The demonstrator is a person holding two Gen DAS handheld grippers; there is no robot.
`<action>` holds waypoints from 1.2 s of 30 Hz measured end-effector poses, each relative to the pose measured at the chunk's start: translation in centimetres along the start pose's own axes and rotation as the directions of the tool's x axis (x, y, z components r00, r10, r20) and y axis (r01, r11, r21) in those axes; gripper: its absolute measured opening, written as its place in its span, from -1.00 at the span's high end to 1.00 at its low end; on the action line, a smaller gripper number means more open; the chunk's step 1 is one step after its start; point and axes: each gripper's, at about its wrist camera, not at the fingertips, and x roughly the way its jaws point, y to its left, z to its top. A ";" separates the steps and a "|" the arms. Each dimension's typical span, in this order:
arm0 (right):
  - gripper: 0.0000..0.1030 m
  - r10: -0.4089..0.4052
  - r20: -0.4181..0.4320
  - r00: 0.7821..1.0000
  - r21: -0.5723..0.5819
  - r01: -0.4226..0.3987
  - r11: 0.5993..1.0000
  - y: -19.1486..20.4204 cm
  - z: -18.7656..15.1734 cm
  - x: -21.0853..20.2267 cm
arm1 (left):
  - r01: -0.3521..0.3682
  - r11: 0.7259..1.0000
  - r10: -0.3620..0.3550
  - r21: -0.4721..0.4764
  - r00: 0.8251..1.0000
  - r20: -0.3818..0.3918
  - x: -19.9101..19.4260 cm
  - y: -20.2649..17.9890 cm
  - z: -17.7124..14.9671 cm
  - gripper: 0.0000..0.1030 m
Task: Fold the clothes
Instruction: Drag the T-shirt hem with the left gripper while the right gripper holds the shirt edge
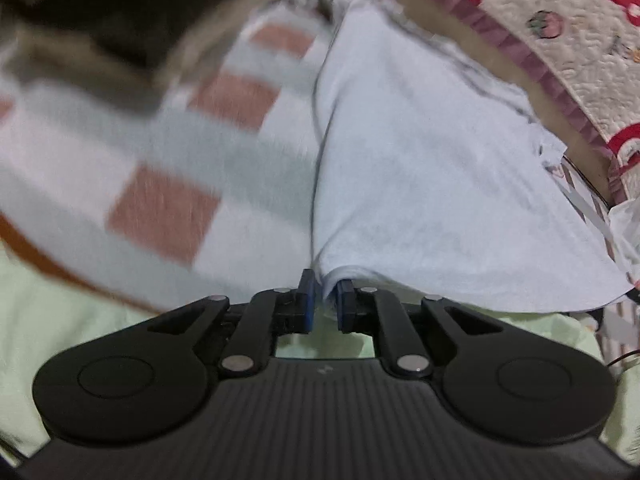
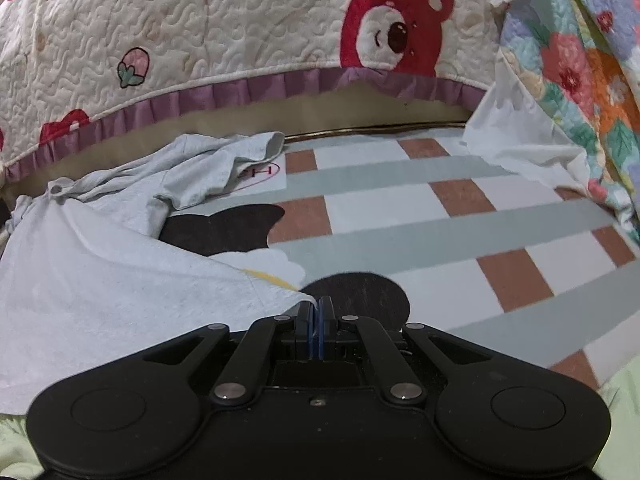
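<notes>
Two tools (image 1: 324,300) (image 2: 319,322) gripping pale shirt (image 2: 100,280) w/ bear quilt (image 2: 240,32) behind.

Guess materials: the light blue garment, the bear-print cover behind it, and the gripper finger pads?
Light blue garment: soft knit, probably cotton jersey; matte, nubbly, drapes in folds. Bear-print cover: quilted fabric, wavy stitching puckers it, purple ruffle hem. Finger pads: blue, matte, likely rubber or foam; unclear.

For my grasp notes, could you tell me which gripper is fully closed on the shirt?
The right gripper: jaws pinched tight on the light blue shirt hem. The left gripper shows a gap.
</notes>
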 end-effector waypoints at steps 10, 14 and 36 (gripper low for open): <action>0.97 0.007 -0.004 1.000 0.005 -0.007 1.000 -0.3 -0.6 0.4 | -0.061 0.995 0.064 0.075 0.997 -0.038 2.0 -1.5 -0.3 0.41; 0.93 0.024 -0.019 1.000 0.045 -0.024 0.999 -0.9 -1.3 0.9 | -0.086 0.990 0.086 0.112 0.996 0.007 2.2 -2.0 -0.4 0.71; 0.80 0.190 -0.329 0.925 -0.334 -0.302 0.893 3.9 -6.4 -0.9 | -0.336 0.942 0.331 0.011 0.934 0.134 -3.1 1.4 1.6 0.91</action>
